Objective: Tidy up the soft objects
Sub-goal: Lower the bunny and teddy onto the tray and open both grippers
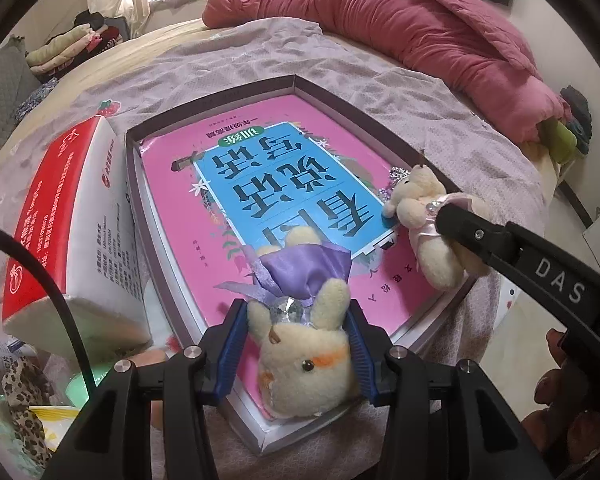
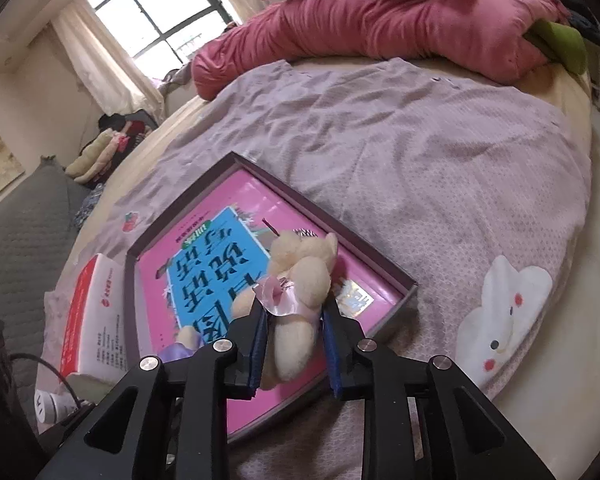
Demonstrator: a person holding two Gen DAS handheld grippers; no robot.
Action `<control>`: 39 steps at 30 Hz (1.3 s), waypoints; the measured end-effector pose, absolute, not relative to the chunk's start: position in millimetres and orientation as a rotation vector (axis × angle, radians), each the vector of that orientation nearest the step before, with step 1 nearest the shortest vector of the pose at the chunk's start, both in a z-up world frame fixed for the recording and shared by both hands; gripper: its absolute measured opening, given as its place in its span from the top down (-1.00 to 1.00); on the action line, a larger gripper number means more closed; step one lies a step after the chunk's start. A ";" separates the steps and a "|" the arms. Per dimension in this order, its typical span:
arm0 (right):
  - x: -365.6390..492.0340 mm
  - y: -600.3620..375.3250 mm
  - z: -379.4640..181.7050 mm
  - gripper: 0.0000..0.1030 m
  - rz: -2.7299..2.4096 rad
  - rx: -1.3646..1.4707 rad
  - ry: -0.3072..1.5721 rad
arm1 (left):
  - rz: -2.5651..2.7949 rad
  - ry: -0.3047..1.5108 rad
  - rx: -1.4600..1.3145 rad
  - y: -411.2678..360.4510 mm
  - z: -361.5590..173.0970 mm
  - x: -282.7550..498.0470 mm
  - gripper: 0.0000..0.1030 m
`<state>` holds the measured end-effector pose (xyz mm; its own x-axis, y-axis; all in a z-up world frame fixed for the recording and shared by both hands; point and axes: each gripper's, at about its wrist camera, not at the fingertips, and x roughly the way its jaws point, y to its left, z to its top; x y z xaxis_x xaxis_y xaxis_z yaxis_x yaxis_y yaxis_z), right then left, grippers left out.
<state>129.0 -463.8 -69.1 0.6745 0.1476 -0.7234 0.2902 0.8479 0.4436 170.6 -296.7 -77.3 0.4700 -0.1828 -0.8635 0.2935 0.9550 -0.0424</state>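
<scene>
A shallow box (image 1: 296, 80) with dark purple walls lies on the bed (image 2: 440, 152), on a lilac sheet, and a pink and blue book (image 1: 260, 184) fills its floor. The left hand-held gripper (image 1: 298, 344) is at the box's near edge with a cream plush rabbit (image 1: 308, 364) between its blue pads (image 1: 230, 352); both pads press the sides of the rabbit's head, so the gripper is clamped on it. The rabbit wears a purple satin bow (image 1: 300, 268) with a clear gem below it, and its body lies on the book inside the box.

The right hand-held gripper (image 2: 294, 340) is at the box's right edge around a cream plush bear (image 2: 300, 276) in a pink ribbon dress. In the right wrist view one pad lies against the bear's side, while a slim gap shows between the other pad and the toy; the jaws stand loosely about the bear, not squeezing it. The bear rests on the book's right margin, near the box's right wall.

A red and white carton (image 1: 68, 216) lies on the bed just beside the box's left wall. A rumpled pink duvet (image 1: 400, 20) is heaped along the bed's far edge.
</scene>
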 end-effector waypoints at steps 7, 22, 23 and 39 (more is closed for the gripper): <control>125.3 -469.9 -70.4 0.30 -0.115 0.594 0.835 | -0.290 1.047 0.110 -295.4 -78.2 171.1 0.06; 111.4 -464.3 -43.2 -0.28 -0.159 0.502 0.715 | -0.283 1.066 0.098 -294.4 -80.4 173.1 0.01; 109.7 -466.9 -41.9 -0.30 -0.175 0.503 0.704 | -0.283 1.071 0.099 -294.7 -80.7 173.3 0.00; 100.6 -488.5 -42.8 -0.36 -0.277 0.512 0.677 | -0.296 1.080 0.028 -282.9 -77.2 173.1 -0.14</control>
<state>100.6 -488.5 -42.8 0.7499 -0.0791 -0.6568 0.4035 0.8415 0.3593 173.1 -282.9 -77.2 0.4361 -0.2241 -0.8715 0.2518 0.9602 -0.1210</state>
